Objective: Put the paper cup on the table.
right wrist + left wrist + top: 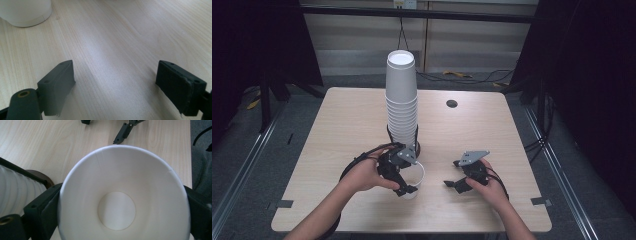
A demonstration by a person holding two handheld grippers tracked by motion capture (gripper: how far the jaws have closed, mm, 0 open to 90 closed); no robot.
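While the tall stack of white cups point(401, 102) stands upright at the middle of the table point(342, 125), a single white cup point(414, 181) sits upright just in front of it, toward the person. The left gripper point(404, 189) has this cup between its jaws, one at each side of the wall; whether the pads press on it I cannot tell. The right gripper point(451, 184) rests to the right of the stack, near the single cup, jaws spread wide over bare wood
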